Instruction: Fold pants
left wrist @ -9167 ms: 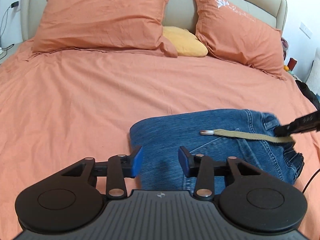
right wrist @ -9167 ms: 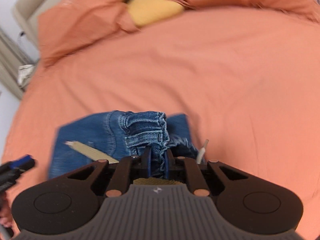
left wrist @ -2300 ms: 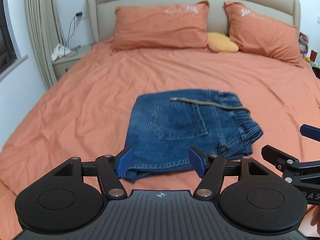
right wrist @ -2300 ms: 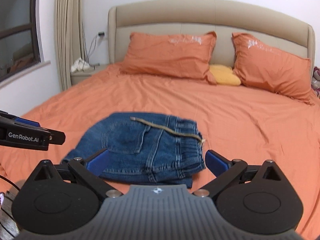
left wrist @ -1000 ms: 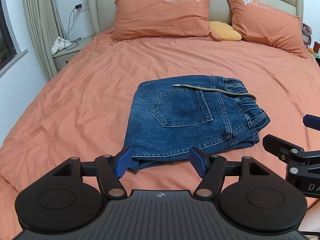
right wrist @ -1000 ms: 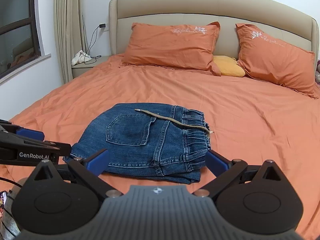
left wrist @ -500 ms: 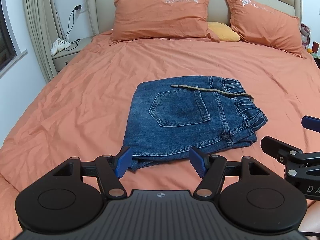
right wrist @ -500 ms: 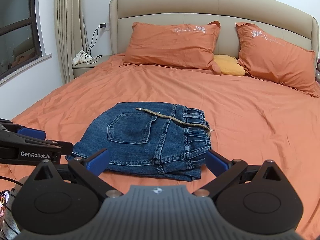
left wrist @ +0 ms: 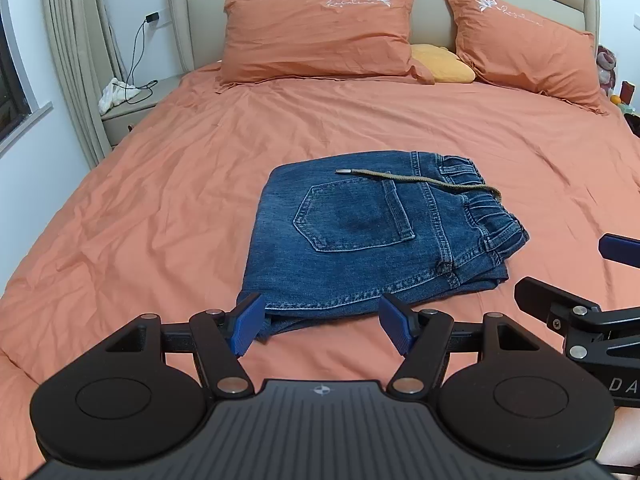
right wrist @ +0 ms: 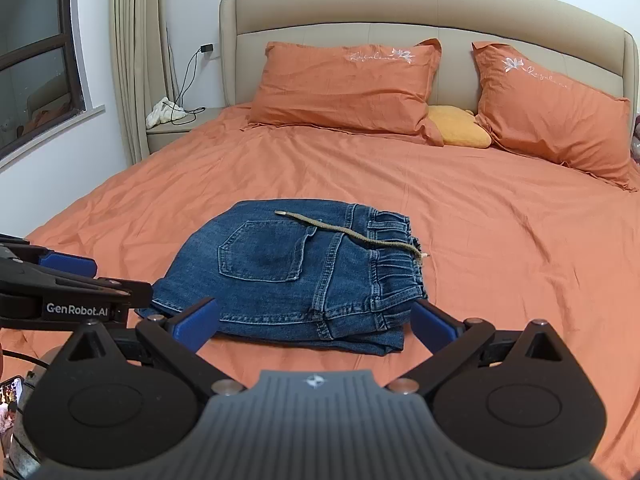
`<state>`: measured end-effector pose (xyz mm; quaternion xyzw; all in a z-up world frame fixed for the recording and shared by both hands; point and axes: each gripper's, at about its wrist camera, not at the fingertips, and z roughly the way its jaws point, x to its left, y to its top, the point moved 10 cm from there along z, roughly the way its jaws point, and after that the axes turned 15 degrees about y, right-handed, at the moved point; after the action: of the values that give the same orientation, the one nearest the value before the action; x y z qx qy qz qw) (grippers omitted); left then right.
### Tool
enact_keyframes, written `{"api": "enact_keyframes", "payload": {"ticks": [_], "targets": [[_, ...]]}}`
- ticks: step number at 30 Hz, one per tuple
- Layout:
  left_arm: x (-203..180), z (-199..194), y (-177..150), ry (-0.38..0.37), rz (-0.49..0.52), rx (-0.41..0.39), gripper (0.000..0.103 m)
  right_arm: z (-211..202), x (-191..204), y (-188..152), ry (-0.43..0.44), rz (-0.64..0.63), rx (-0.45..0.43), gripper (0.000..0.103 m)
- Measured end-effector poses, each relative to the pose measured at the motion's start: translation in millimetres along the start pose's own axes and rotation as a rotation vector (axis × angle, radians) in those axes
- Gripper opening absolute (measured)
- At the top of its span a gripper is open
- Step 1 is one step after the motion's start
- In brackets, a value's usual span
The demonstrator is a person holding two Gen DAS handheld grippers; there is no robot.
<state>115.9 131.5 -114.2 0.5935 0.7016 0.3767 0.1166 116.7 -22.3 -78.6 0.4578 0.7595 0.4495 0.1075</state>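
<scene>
The bed (left wrist: 168,216) fills both views under an orange sheet, with two orange pillows (left wrist: 320,36) and a small yellow cushion (left wrist: 440,65) at the headboard.

The pants (left wrist: 368,232) lie near the middle of the bed, toward its foot, as a compact folded denim packet with the back pocket up and the elastic waistband at the right. A tan drawstring (left wrist: 420,179) trails loose across the top. The fold looks finished, or nearly so.

Denim like this is likely fairly heavy, soft yet thick, and not slippery; stacked layers may slide apart if only the top one is pinched. The safest hold would be through all layers at the near folded edge or the bunched waistband corner.

The left tongs (left wrist: 322,322) hover apart and empty, short of the packet's near edge. The right tongs (right wrist: 314,326) stand wide apart and empty too, just off the near edge, level with the waistband corner.
</scene>
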Motion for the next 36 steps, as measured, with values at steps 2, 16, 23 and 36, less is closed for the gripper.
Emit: {"api": "enact_keyframes", "payload": {"ticks": [2, 16, 23, 36], "targets": [[0, 0, 0, 0.001, 0.000, 0.000, 0.077, -1, 2, -1, 0.004, 0.005, 0.003, 0.098], [0, -6, -3, 0.009, 0.005, -0.011, 0.077, -11, 8, -2, 0.010, 0.012, 0.011, 0.097], [2, -12, -1, 0.007, 0.002, -0.025, 0.077, -17, 9, -2, 0.010, 0.009, 0.005, 0.098], [4, -23, 0, -0.004, -0.011, -0.037, 0.077, -29, 15, -1, 0.012, -0.007, -0.011, 0.098]]}}
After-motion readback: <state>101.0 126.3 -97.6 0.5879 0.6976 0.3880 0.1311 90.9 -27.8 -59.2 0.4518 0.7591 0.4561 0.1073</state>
